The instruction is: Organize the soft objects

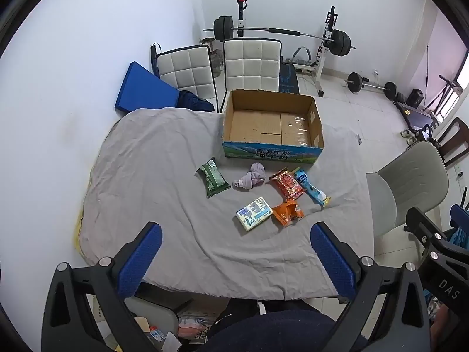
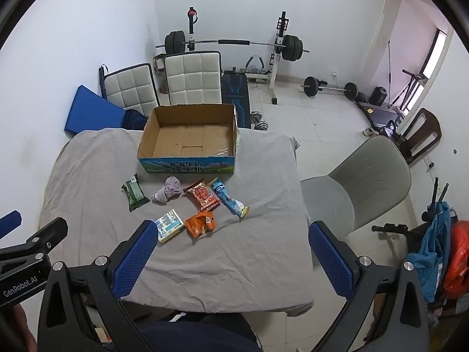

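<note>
An open empty cardboard box (image 1: pixel 272 123) (image 2: pixel 190 138) stands at the far side of a table under a grey cloth (image 1: pixel 146 176) (image 2: pixel 234 252). In front of it lie a green pack (image 1: pixel 212 177) (image 2: pixel 134 195), a crumpled purple cloth (image 1: pixel 252 176) (image 2: pixel 168 193), a red snack bag (image 1: pixel 287 183) (image 2: pixel 202 195), a blue packet (image 1: pixel 312 190) (image 2: pixel 230 199), an orange bag (image 1: pixel 287 212) (image 2: pixel 200 224) and a white-blue pack (image 1: pixel 254 213) (image 2: pixel 170 226). My left gripper (image 1: pixel 236 231) and right gripper (image 2: pixel 233 228) are open, empty, above the near edge.
Two white padded chairs (image 1: pixel 249 64) and a blue mat (image 1: pixel 143 88) stand behind the table. A grey chair (image 2: pixel 360 184) stands to the right. A barbell rack (image 2: pixel 234 44) and weights are at the back wall. My right gripper's body (image 1: pixel 433 252) shows in the left wrist view.
</note>
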